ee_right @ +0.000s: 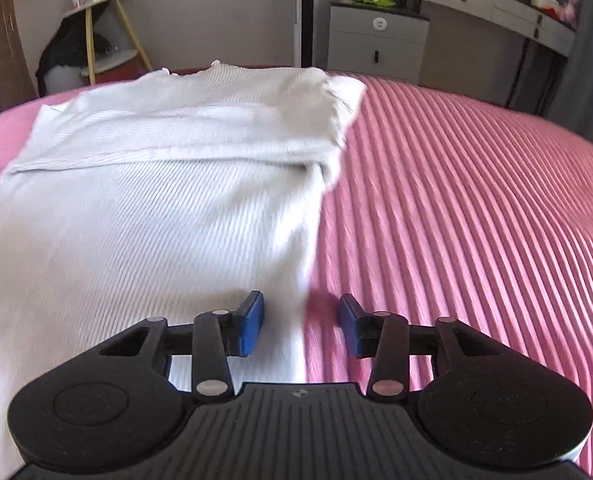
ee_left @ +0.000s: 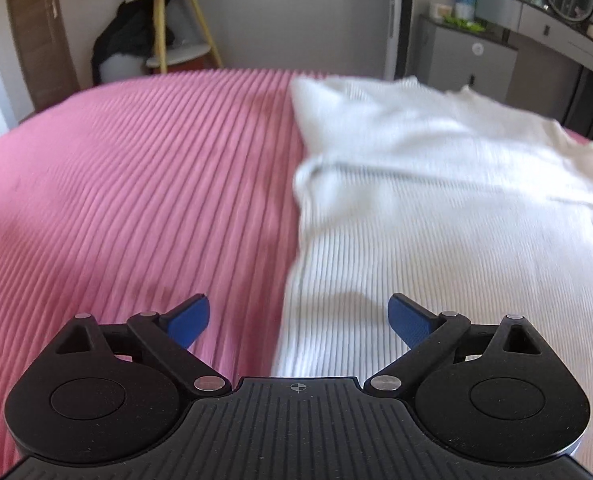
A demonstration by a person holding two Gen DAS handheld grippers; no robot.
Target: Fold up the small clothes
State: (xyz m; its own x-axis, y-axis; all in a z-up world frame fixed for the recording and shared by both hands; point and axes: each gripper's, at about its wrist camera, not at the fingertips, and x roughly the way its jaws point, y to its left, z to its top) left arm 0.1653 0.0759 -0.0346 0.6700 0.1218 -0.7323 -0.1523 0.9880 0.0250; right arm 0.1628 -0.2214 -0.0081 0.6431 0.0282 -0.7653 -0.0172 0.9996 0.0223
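Observation:
A white ribbed top [ee_left: 436, 184] lies flat on a pink ribbed bedspread [ee_left: 136, 184], its sleeves folded across the chest. My left gripper [ee_left: 298, 320] is open wide and empty, low over the garment's left side edge near the hem. In the right wrist view the same top [ee_right: 156, 184] fills the left half. My right gripper [ee_right: 302, 322] is open and empty, straddling the garment's right side edge near the hem, one blue pad [ee_right: 252, 320] over the cloth, the other over the bedspread [ee_right: 476, 200].
Beyond the bed stand a small round shelf with yellow legs [ee_left: 176, 28], a grey drawer cabinet [ee_left: 464, 56], a dressing table with an oval mirror [ee_left: 568, 4] and a white pole [ee_right: 298, 12]. A dark bag [ee_left: 128, 40] leans by the shelf.

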